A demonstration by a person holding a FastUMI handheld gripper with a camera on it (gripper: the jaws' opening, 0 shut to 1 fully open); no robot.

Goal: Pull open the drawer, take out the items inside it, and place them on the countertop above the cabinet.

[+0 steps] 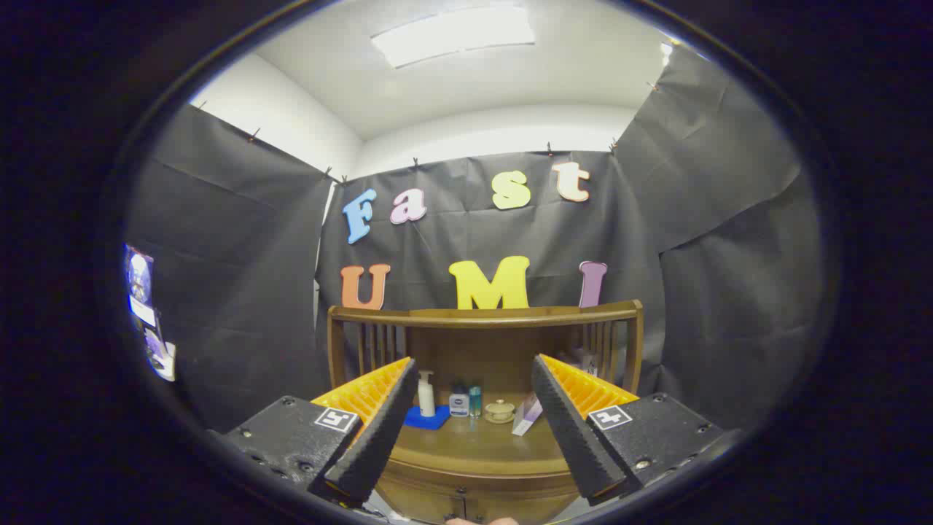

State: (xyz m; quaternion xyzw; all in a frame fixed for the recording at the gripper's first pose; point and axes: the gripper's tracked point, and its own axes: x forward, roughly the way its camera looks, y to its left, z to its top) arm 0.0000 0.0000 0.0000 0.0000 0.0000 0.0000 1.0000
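Note:
My gripper (pixel 474 379) is open, its two fingers spread wide with nothing between them. Beyond them stands a brown wooden cabinet with a curved countertop (pixel 474 448) and a slatted rail (pixel 485 315) around the back. The cabinet's drawer front (pixel 466 503) shows low between the fingers and looks closed. On the countertop sit a white pump bottle (pixel 426 394) on a blue pad (pixel 428 418), a small white jar (pixel 458 403), a small teal bottle (pixel 475 401), a small lidded dish (pixel 500 411) and a pale box (pixel 528 415) leaning beside the right finger.
Black cloth walls close in the booth behind and beside the cabinet. A sliver of a hand (pixel 481 520) shows just below the drawer front. Some papers (pixel 149 321) hang on the left wall.

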